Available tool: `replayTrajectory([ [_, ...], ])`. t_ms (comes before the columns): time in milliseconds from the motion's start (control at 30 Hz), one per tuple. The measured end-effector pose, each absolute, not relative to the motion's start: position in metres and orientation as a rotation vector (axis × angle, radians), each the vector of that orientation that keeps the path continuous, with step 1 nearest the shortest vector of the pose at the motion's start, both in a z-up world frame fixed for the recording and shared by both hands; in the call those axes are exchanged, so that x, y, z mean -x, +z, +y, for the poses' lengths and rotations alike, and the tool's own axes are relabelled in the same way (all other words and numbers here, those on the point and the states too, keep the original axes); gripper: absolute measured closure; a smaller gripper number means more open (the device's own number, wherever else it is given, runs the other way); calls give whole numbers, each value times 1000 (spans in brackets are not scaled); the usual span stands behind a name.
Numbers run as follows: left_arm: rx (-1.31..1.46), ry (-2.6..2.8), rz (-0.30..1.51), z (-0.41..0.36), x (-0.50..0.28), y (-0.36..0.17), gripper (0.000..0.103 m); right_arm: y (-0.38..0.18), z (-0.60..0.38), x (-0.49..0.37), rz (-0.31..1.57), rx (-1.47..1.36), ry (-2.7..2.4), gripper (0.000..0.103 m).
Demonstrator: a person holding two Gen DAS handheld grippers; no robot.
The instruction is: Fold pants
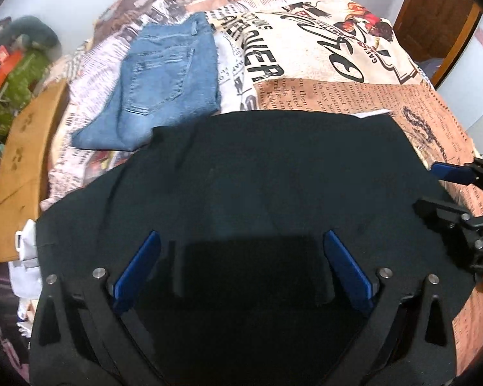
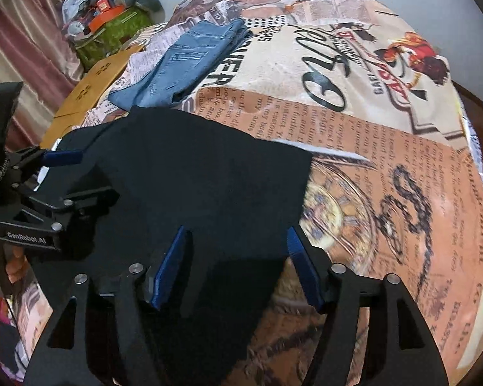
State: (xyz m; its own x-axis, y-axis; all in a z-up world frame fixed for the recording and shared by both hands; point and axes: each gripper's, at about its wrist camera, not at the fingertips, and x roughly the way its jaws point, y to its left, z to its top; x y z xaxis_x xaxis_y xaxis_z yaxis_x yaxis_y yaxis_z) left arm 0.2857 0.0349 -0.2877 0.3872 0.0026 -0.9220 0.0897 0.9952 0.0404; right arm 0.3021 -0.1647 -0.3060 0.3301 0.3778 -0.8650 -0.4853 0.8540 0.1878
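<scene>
both hand-held grippers, left (image 1: pixel 241 263) and right (image 2: pixel 235 257), jaws apart over black pants (image 1: pixel 257 177); no container discernible.

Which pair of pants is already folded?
The blue jeans, a compact bundle at the far side of the bed. The black pants lie spread out under both grippers.

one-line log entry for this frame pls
stage: fold | black pants flat on bed | left gripper open above | right gripper open, over pants edge | folded jeans behind
</scene>
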Motion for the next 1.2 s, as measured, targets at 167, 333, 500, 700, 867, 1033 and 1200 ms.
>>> replayTrajectory([
  [167,-125,-38,1160,34,-267,-282,1,-302,-176,-289,1100,106,548,37],
  [333,-164,-12,1133,34,-246,-277,1,-296,-182,-280,1088,115,535,37],
  [500,-174,15,1092,38,-228,-263,1,-287,-187,-271,1081,104,534,37],
  [700,-183,108,985,60,-207,-233,1,-261,-184,-262,1021,108,535,37],
  [867,-116,192,895,98,-189,-206,1,-237,-166,-257,950,101,568,37],
  [1033,-36,258,846,144,-170,-190,1,-229,-138,-252,918,112,614,35],
  [1200,115,266,895,191,-156,-201,1,-239,-107,-253,930,144,646,31],
])
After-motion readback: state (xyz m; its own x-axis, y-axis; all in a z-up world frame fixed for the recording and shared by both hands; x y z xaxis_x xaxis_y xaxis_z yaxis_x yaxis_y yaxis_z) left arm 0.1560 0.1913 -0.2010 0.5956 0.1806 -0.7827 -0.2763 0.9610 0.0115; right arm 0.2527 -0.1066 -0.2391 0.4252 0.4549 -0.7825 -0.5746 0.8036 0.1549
